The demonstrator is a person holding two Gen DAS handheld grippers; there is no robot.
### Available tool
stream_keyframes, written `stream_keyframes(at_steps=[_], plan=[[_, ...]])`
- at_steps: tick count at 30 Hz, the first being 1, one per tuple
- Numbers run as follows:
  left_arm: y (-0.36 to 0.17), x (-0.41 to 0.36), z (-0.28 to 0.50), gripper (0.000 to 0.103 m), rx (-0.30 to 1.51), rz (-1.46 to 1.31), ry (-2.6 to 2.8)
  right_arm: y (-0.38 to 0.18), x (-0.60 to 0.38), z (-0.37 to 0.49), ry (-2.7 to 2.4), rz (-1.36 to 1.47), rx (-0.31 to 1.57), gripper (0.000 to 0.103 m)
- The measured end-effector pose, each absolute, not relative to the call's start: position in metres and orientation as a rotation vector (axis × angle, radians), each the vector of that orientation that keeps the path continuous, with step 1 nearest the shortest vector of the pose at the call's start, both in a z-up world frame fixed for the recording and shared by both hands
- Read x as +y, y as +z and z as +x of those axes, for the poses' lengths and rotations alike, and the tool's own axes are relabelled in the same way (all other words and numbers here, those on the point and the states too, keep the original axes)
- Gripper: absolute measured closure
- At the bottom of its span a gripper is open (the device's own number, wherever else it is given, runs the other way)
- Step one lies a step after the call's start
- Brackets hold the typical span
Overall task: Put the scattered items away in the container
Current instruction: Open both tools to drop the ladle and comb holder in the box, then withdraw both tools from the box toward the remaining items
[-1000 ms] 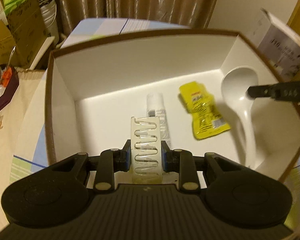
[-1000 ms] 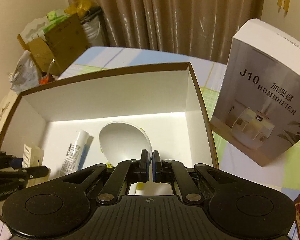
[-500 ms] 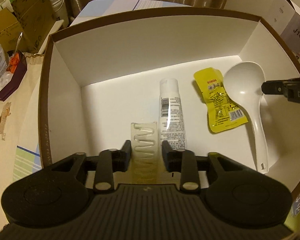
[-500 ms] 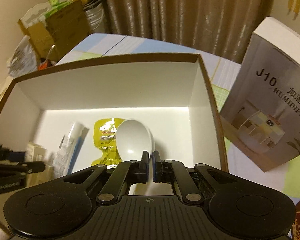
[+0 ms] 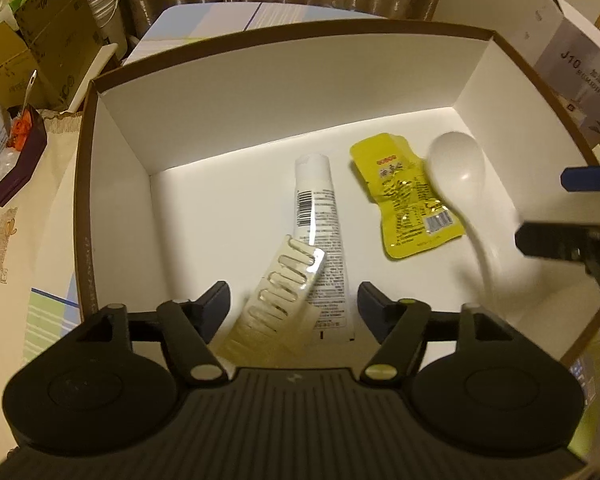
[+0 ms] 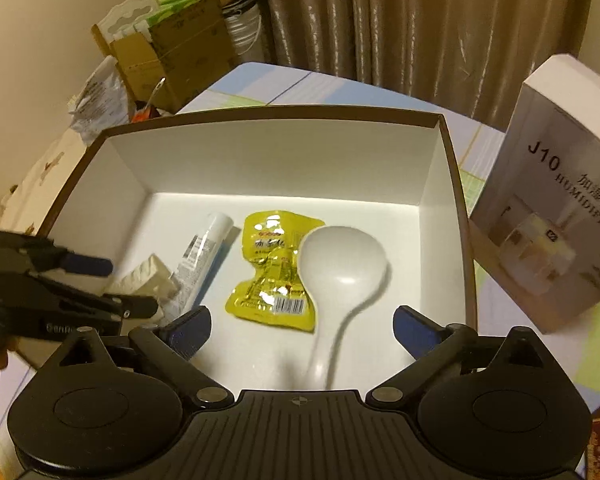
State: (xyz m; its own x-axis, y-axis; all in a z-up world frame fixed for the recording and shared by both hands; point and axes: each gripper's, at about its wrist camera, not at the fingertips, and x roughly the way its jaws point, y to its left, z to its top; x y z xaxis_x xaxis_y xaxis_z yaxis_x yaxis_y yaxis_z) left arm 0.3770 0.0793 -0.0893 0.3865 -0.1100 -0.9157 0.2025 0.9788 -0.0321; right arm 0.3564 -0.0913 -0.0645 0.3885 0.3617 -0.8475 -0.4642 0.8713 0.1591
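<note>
Both grippers' fingers have just been opening and stand apart, gripping nothing. Inside the box point(image 5: 100, 184), the clear comb point(image 5: 284, 280) and white ladle point(image 6: 340, 272) look light, stiff, probably slippery; grip mid-handle.

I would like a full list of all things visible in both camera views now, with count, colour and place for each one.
box: 1, brown rim, white inside, on the table
tube: 1, white, lying inside the box, left of the pouch
pouch: 1, yellow, on the box floor, middle
ladle: 1, white, in the box, bowl overlapping the pouch's right edge
clear comb-like piece: 1, transparent, tilted across the tube's lower end
humidifier carton: 1, white, on the table right of the box
cardboard boxes: several, brown, behind the table, left
curtain: 1, brown, background
left gripper: 1, black, jaws open, just released the clear piece
right gripper: 1, black, jaws wide open, just released the ladle
</note>
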Motion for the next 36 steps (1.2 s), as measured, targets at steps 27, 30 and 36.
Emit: stream_keyframes(at_steps=[27, 30, 36], plan=[[0.002, 0.075, 0.277, 0.010, 0.953, 0.099, -0.162, -0.003, -0.118, 0.271, 0.507, -0.091, 0.903, 0.001], [0.014, 0.073, 0.263, 0.007, 0.923, 0.103, -0.163, 0.008, -0.123, 0.260, 0.517, -0.085, 0.871, 0.001], [0.031, 0.067, 0.231, 0.004, 0.866, 0.123, -0.163, 0.029, -0.134, 0.231, 0.554, -0.079, 0.796, 0.001]])
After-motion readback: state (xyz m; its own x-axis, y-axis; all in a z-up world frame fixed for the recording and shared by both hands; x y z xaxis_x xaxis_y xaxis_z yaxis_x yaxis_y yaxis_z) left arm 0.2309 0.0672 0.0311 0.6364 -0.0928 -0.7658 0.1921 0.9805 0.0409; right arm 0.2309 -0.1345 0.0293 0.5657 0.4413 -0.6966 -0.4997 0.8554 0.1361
